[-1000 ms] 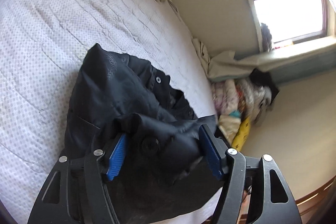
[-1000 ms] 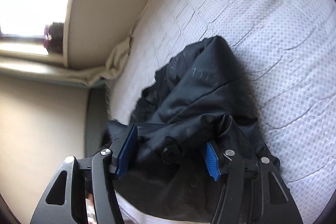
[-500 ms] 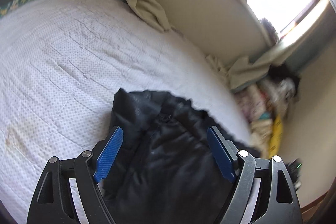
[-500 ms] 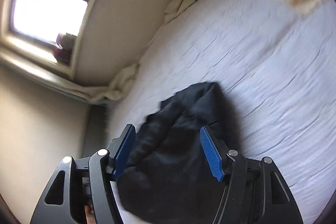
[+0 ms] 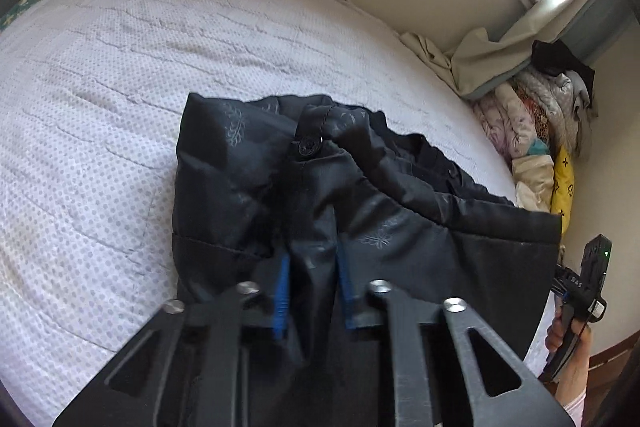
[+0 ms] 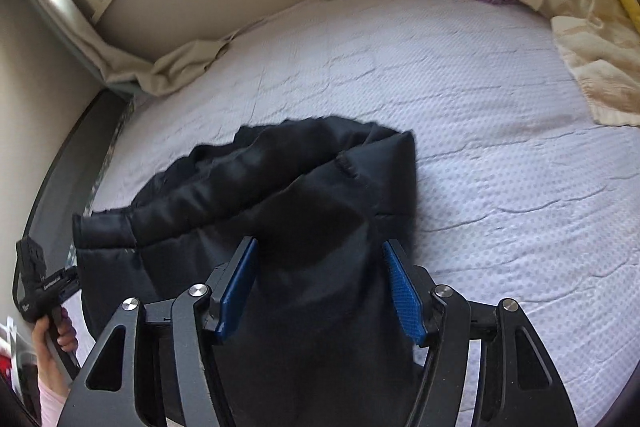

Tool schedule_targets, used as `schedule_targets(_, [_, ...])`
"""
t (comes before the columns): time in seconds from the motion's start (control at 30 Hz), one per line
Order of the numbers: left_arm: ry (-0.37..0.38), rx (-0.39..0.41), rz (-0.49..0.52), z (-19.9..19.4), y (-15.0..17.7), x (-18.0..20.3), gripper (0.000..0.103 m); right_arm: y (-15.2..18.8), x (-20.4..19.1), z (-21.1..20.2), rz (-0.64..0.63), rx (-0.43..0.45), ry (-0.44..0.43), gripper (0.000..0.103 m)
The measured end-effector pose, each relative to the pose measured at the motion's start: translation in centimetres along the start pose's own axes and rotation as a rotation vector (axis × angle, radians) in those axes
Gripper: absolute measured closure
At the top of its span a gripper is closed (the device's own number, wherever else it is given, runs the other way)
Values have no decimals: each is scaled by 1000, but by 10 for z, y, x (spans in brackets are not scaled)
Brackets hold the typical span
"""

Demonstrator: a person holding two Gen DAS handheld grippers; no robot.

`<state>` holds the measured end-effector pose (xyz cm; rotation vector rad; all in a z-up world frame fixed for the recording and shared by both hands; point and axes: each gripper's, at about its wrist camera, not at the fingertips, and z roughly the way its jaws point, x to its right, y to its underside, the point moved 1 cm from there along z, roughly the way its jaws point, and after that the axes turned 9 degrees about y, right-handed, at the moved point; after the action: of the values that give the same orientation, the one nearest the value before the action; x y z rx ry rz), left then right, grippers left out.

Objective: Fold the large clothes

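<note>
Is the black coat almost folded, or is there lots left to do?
Lots left. The coat lies bunched on the bed, rumpled, with no neat fold showing yet. In hand: the left tongs are shut on a pinch of its near edge, while the right tongs are open with fabric between the pads, not pinched. Left to do: grip with the right, spread it flat, then fold.

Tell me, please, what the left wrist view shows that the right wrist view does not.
Only the left wrist view shows the left gripper pinching a fold of the black jacket, plus its snap button. Only the right wrist view shows the right gripper open around the fabric. Both show the jacket, the white bedspread and piled clothes.
</note>
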<state>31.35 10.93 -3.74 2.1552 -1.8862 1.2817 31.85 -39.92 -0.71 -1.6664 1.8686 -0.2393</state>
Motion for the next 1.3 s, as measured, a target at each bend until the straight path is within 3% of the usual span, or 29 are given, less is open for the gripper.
schedule_targets(0.03, [1, -2, -7, -2, 0, 0, 89, 1, -2, 3, -14, -12, -2, 57])
schedule_targets(0.1, [-3, 2, -24, -12, 2, -2, 91, 3, -5, 3, -39, -34, -8, 86])
schedule_targets(0.3, [-12, 48, -122, -46, 6, -23, 93, 9, 9, -11, 41, -23, -2, 95])
schedule_targets(0.47, [-15, 0, -193, -24, 12, -46, 92, 16, 24, 6, 141, -73, -8, 95])
schedule_targets(0.63, [-49, -24, -155, -2, 17, -53, 88, 32, 32, 47, 172, -130, 19, 91])
schedule_targets(0.73, [-66, -20, -141, 1, 18, -52, 85, 33, 31, 50, 160, -104, 30, 88])
schedule_targets(0.83, [-56, -7, -173, -8, 14, -50, 81, 33, 33, 44, 178, -107, 39, 79])
schedule_targets(0.87, [-55, -1, -183, -13, 12, -49, 75, 31, 34, 39, 191, -110, 38, 72])
schedule_targets(0.97, [-79, 45, -164, -32, 5, -39, 56, 27, 41, 22, 242, -87, 47, 34])
schedule_targets(1.13, [-205, 202, 28, -65, -2, 7, 36, 22, 37, -8, 257, -11, 129, 34])
schedule_targets(1.2, [-179, 241, 111, -70, 3, 32, 23, 19, 18, -31, 173, 106, 204, 34])
schedule_targets(1.3, [-122, 212, 220, -58, 13, 66, 11, 19, -22, -49, 0, 216, 210, 34])
